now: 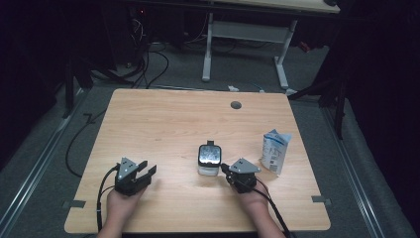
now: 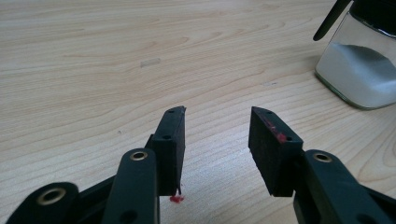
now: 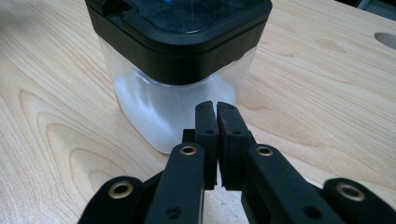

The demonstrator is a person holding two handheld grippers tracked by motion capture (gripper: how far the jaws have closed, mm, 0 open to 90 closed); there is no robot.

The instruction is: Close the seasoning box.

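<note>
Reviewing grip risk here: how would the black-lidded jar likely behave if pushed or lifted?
The jar has clear, smooth walls, so it is probably rigid, breakable and slippery for pads. Its squat square body likely slides rather than rolls or tips. White powder inside probably adds some weight.

A: Where does the jar (image 1: 208, 159) stand on the worktop (image 1: 163, 124)?
B: Near the middle, a little toward the person's edge.
A: And the carton (image 1: 274, 150)?
B: Upright to the right of the jar, apart from it.
A: The round hole (image 1: 236, 105)?
B: Behind the jar, near the far edge.
A: The two tools?
B: The right tool (image 1: 224, 168) sits just beside the jar, at its near right corner. The left tool (image 1: 147, 168) rests well left of the jar, nothing between its jaws.
</note>
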